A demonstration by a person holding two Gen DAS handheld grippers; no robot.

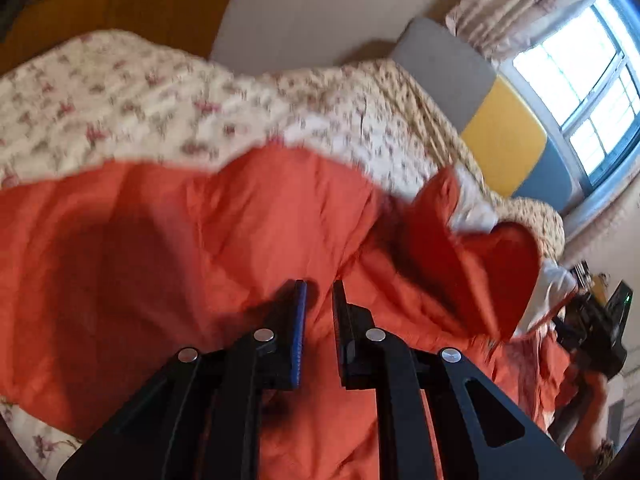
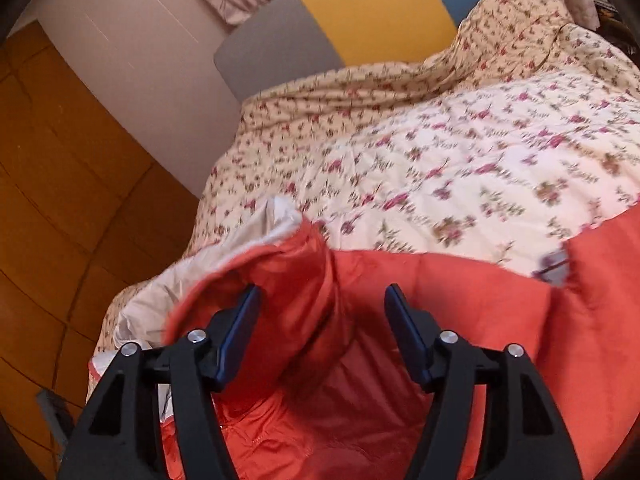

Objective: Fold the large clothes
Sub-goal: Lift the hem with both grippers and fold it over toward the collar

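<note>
An orange padded jacket [image 1: 200, 240] lies spread over a bed, its white lining [image 1: 472, 212] showing where an edge is turned back. My left gripper [image 1: 320, 292] points down into the cloth. Its jaws stand a narrow gap apart, and orange fabric fills that gap. In the right wrist view the same jacket [image 2: 460, 300] lies below my right gripper [image 2: 322, 292], whose jaws stand wide apart. A rolled orange fold with white lining [image 2: 240, 240] rises between them, and neither pad presses on it.
A floral quilt [image 2: 440, 140] covers the bed. A grey, yellow and blue headboard [image 2: 372, 12] stands at its far end, below curtains and a bright window [image 1: 592, 80]. Wooden floor [image 2: 60, 160] runs along the bed's left side. The black housing of the other tool [image 1: 596, 328] shows at the right edge.
</note>
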